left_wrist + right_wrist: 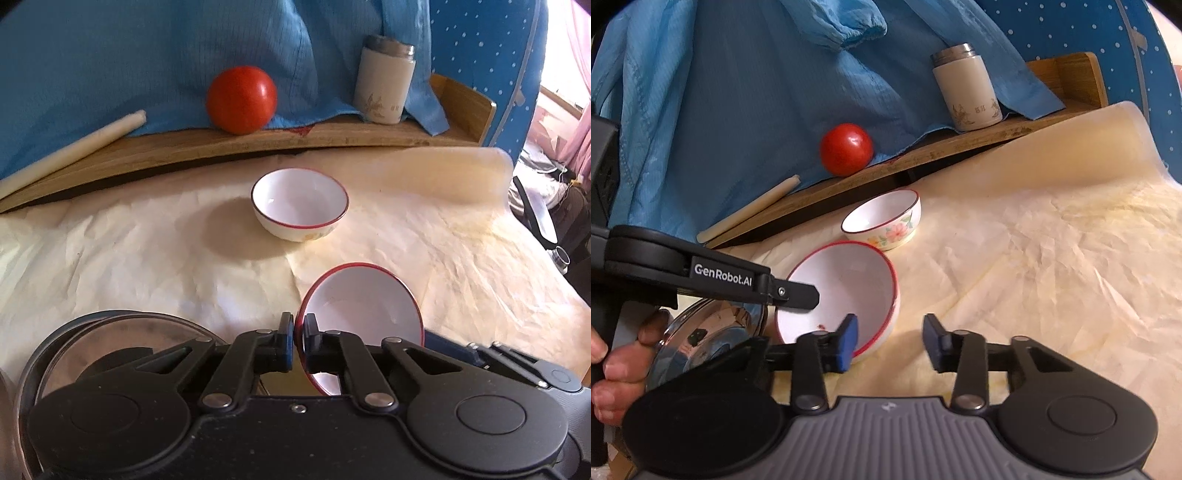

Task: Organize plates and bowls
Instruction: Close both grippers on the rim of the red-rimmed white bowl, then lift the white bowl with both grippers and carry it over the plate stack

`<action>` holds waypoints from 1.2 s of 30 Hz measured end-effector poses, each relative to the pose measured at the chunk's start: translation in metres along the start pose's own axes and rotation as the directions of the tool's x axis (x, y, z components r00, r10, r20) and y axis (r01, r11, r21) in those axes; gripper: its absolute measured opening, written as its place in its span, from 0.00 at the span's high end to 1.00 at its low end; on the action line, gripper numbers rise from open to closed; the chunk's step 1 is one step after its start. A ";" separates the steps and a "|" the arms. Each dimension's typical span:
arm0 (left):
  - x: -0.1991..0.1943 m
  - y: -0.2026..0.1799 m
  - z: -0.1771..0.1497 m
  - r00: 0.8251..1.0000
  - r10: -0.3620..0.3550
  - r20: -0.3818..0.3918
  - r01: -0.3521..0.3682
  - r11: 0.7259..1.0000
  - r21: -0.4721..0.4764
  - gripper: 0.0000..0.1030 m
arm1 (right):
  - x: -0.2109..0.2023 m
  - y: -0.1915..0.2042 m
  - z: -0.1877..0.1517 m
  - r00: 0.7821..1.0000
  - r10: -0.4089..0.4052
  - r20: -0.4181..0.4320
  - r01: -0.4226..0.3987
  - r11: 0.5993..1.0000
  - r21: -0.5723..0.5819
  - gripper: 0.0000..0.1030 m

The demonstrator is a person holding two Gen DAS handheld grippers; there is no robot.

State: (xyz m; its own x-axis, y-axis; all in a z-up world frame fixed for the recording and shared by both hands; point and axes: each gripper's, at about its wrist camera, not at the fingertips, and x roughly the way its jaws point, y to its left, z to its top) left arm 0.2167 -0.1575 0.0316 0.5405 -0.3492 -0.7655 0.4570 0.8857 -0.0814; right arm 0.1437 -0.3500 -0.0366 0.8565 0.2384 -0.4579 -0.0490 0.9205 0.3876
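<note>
My left gripper (pixel 299 336) is shut on the rim of a white bowl with a red rim (pixel 362 306) and holds it tilted above the paper-covered table; this bowl also shows in the right wrist view (pixel 846 291), with the left gripper (pixel 798 295) on its left edge. A second white bowl with a flower pattern (pixel 300 203) (pixel 886 221) stands upright further back. My right gripper (pixel 892 341) is open and empty, its left finger just in front of the tilted bowl.
A steel pot lid (pixel 713 332) (pixel 110 343) lies at the near left. A wooden shelf (pixel 258 144) at the back carries a red tomato (pixel 242 99), a white flask (pixel 384 79) and a paper roll (pixel 70 147). Blue cloth hangs behind.
</note>
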 end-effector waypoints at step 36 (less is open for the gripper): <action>-0.120 0.068 -0.042 0.960 0.112 0.258 -0.067 0.982 -0.178 0.94 | -0.019 0.120 0.024 0.995 0.080 0.051 -0.068 0.977 -0.203 0.85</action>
State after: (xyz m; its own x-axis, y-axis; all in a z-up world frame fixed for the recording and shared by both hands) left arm 0.1536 -0.0433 0.0910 0.7520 -0.3148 -0.5791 0.2869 0.9473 -0.1424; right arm 0.1338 -0.2514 0.0383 0.8748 0.2955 -0.3838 -0.2110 0.9457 0.2473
